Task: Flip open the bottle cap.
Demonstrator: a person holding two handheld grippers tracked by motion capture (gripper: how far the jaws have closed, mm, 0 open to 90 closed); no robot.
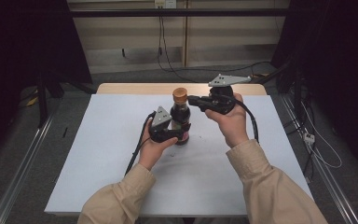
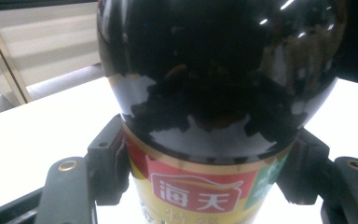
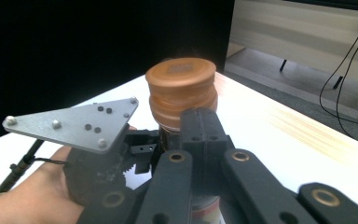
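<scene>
The sleeves (image 1: 261, 186) are seen at the bottom of the high view. A dark bottle (image 1: 181, 116) is stood upright near the middle of the white worktop (image 1: 98, 154). Its labelled lower body is clamped between the fingers (image 2: 105, 163) of the left gripper (image 1: 168, 133). The right gripper (image 1: 198, 100) is held at the neck, just below the orange cap (image 3: 181, 86); whether its fingers (image 3: 200, 135) are closed cannot be told.

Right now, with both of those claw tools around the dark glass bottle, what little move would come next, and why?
Probably twist the orange-brown screw cap. The left gripper clamps the dark glass sauce bottle upright on the white table, and the right gripper sits at its neck under the cap.
</scene>
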